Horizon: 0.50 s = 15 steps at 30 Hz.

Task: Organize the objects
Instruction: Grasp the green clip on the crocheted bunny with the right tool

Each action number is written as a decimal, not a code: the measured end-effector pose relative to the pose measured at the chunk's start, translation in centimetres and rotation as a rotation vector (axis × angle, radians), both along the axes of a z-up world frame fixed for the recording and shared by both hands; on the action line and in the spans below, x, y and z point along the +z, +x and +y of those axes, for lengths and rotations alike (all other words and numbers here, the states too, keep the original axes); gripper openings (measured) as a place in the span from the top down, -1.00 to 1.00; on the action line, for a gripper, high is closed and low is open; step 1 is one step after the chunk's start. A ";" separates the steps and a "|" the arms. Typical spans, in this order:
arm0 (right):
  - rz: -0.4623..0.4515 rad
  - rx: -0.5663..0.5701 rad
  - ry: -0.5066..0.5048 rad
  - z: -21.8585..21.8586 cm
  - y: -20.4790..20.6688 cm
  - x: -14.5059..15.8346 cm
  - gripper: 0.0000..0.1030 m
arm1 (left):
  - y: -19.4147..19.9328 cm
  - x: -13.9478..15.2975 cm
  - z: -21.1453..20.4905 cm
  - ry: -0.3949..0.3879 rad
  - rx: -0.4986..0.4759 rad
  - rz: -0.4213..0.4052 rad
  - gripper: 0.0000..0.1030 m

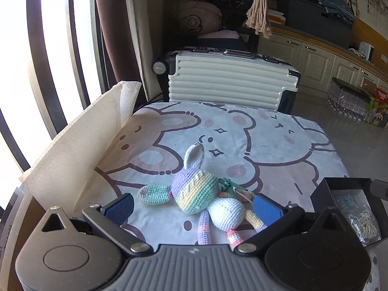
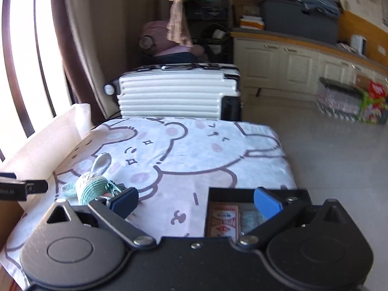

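A pastel crocheted bunny (image 1: 198,194) with a teal key ring lies flat on the bear-print cloth (image 1: 266,143). My left gripper (image 1: 194,206) stands open around it, one blue pad on each side of its body, neither pad pressing it. At the right edge of the left wrist view sits a black box (image 1: 349,189) holding small packets and bands. My right gripper (image 2: 196,202) is open and holds nothing; its right finger hangs over that black box (image 2: 230,192), where a red card pack (image 2: 222,220) shows. The bunny (image 2: 91,185) lies to its left.
A white foam sheet (image 1: 80,145) stands upright along the table's left side by the window. Beyond the far edge a white ribbed suitcase (image 1: 230,80) stands on the floor. Cabinets (image 2: 291,65) and boxed goods (image 2: 349,101) are at the right, across open floor.
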State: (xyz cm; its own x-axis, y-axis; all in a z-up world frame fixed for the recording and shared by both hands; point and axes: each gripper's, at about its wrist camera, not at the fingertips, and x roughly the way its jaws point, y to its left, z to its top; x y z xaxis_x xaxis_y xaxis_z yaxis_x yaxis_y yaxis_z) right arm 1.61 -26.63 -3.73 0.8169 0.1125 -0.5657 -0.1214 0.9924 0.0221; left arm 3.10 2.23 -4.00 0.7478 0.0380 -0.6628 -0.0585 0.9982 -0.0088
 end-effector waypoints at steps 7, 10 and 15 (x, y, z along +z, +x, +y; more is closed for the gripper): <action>0.004 0.077 -0.073 1.7 2.2 0.1 -0.85 | 1.4 -1.3 0.8 0.011 0.058 0.003 -1.00; 0.027 0.091 -0.079 2.0 3.4 -0.5 -0.77 | 2.5 -2.5 0.9 0.007 0.067 0.038 -1.00; 0.077 0.117 -0.086 3.0 5.7 -1.8 -0.63 | 4.1 -4.6 1.1 -0.025 0.070 0.083 -1.00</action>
State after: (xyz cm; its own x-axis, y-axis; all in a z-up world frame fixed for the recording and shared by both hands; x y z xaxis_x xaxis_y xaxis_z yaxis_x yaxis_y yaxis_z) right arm 7.32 -23.65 -5.57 0.7545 0.1533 -0.6381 -0.2380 0.9701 -0.0483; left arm 7.16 3.31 -8.59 0.6866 0.0714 -0.7235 -0.1299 0.9912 -0.0255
